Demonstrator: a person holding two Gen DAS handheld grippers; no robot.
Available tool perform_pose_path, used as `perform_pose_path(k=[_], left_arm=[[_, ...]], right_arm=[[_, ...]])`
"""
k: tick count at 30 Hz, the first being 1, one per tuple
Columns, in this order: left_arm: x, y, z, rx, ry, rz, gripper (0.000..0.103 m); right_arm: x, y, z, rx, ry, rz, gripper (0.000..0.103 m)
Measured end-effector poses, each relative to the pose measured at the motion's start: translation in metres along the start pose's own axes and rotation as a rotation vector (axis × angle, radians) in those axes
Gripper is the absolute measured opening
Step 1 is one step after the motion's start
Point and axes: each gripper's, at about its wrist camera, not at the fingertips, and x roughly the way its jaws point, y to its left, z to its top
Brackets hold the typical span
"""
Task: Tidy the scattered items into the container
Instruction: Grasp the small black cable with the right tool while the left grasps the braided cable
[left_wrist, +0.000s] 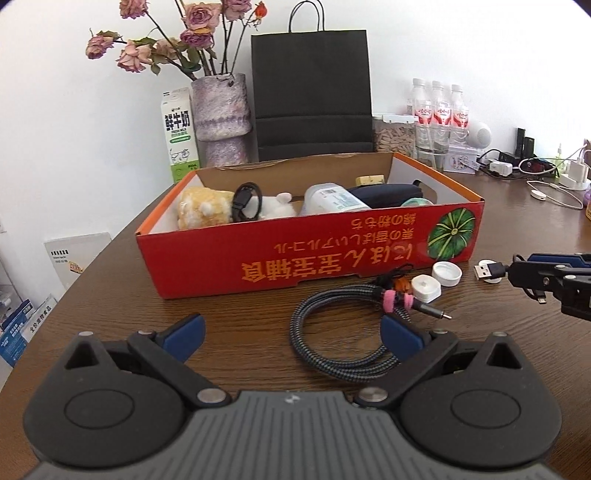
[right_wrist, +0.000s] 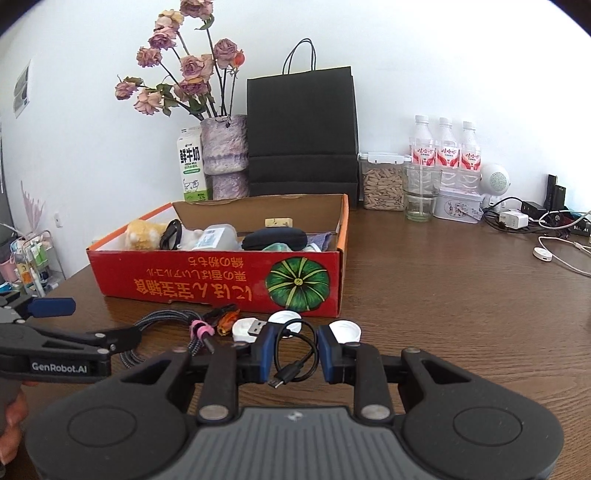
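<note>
Right gripper (right_wrist: 293, 354), jaws narrow, clamps a short black cable (right_wrist: 295, 360) above the table (right_wrist: 443, 295). Left gripper (left_wrist: 291, 334), jaws wide and empty, sits over a braided cable (left_wrist: 321, 332). Beyond lie white caps (left_wrist: 447, 273), then the red box (left_wrist: 295, 258), part-filled.

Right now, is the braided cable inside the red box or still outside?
Outside. The braided cable lies coiled on the table in front of the red box.
</note>
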Motion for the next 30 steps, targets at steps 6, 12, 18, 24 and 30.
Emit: perform_pose_path(k=[6, 12, 18, 24, 30], left_arm=[[0.014, -0.022, 0.005, 0.032, 0.045, -0.033, 0.103], [0.033, -0.030, 0.005, 0.053, 0.106, -0.018, 0.103], [0.040, -0.027, 0.008, 0.037, 0.117, -0.012, 0.103], [0.048, -0.020, 0.006, -0.003, 0.134, -0.043, 0.103], [0.053, -0.014, 0.004, -0.046, 0.134, -0.074, 0.103]], right_arm=[[0.007, -0.012, 0.002, 0.014, -0.009, 0.013, 0.024], [0.013, -0.018, 0.000, 0.041, -0.001, 0.040, 0.025], [0.017, -0.014, -0.004, 0.029, 0.017, 0.060, 0.025], [0.019, -0.009, -0.007, 0.012, 0.026, 0.061, 0.025], [0.020, -0.009, -0.008, 0.009, 0.033, 0.059, 0.025]])
